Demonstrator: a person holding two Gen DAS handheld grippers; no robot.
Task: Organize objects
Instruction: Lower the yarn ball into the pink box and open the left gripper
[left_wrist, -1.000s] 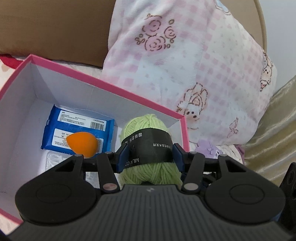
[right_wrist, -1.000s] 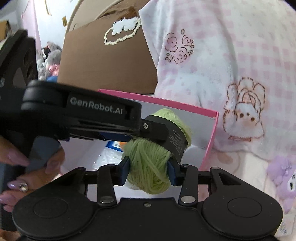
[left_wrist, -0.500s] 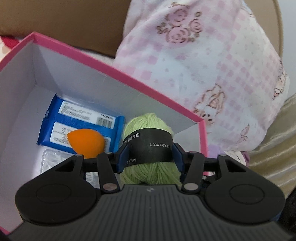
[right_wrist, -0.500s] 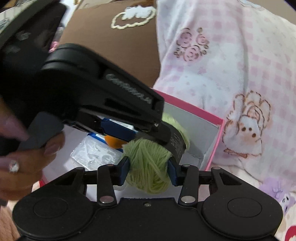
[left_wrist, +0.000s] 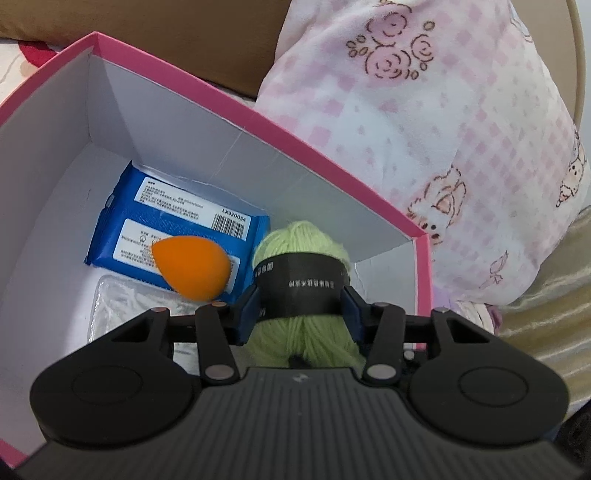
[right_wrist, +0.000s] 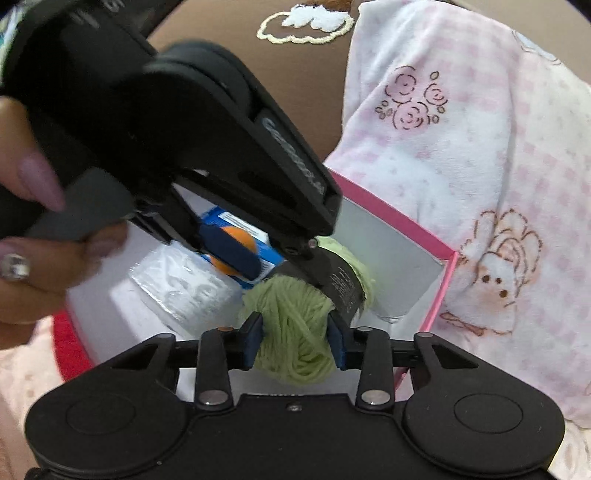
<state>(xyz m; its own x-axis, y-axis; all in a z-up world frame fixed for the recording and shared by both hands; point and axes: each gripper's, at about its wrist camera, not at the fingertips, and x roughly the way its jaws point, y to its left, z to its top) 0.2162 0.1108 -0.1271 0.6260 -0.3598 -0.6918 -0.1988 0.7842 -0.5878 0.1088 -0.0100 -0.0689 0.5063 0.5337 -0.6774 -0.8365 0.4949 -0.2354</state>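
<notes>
Yarn (left_wrist: 301, 291), a light green ball with a black paper band, is held by both tools at once inside the pink-rimmed box (left_wrist: 236, 107), toward its corner at about four o'clock in the left wrist view. Left gripper (left_wrist: 301, 314) clamps it narrowly across the band; right gripper (right_wrist: 295, 341) pinches the bare wool end. Both sets of jaws have just been closing further, with the ball between them.

Box contents: blue tissue pack (left_wrist: 177, 221) at ten o'clock from the ball, orange sponge (left_wrist: 192, 267) resting on it, and a clear plastic packet (left_wrist: 122, 306) at nine o'clock.

Judgement: the ball appears low in the box but whether it rests on the floor cannot be told.

Risks:
- Soft wool compresses; a tightening pinch may deform the ball or slide the band off.
- Uneven release could let one tool drag the ball out, or snag a strand.
- Left tool passes close over the sponge; a sideways withdrawal could knock it off the pack.
</notes>
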